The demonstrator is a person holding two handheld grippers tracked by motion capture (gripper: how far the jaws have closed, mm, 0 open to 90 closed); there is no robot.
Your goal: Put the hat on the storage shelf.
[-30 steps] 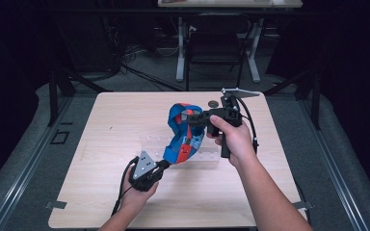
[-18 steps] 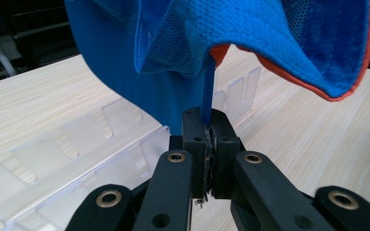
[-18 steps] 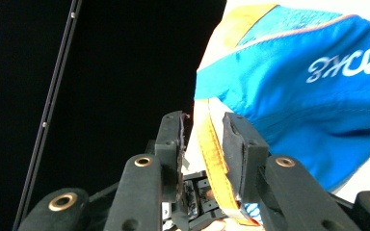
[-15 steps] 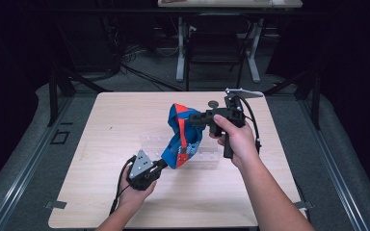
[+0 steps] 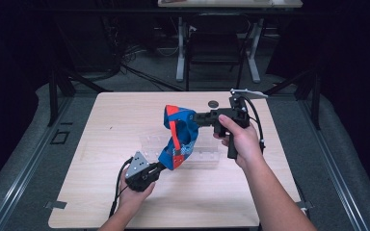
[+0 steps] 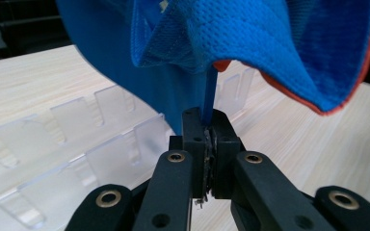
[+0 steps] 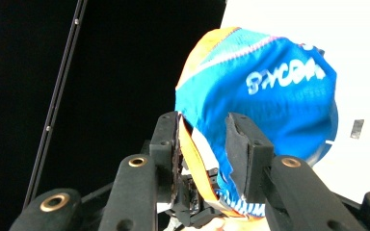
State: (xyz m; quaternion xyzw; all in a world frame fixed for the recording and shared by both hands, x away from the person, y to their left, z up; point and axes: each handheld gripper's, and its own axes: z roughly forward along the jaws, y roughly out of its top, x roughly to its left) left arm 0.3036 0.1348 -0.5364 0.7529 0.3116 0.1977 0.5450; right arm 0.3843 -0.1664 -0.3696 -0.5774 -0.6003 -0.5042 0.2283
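A blue mesh cloth [image 5: 180, 134] with red-orange trim and white lettering hangs above the table between my two grippers. My left gripper [image 5: 160, 166] holds its lower end from the near left. In the left gripper view the jaws [image 6: 206, 130] are pinched on a thin blue edge of the cloth [image 6: 250, 43]. My right gripper [image 5: 195, 119] reaches the cloth's upper end from the right. Its jaws [image 7: 202, 139] have just been opening and stand apart. The orange trim and a blue fold of the cloth [image 7: 270, 96] lie loose between them.
A clear plastic divider tray [image 5: 202, 156] lies on the light wooden table [image 5: 115, 125] under the cloth, and it also shows in the left gripper view [image 6: 101, 139]. A small dark round object [image 5: 213, 103] sits near the far edge. Dark floor, cables and table legs lie beyond.
The right gripper's jaws have spread apart around the cloth's upper end. Both hands and the cloth stay about where they were.
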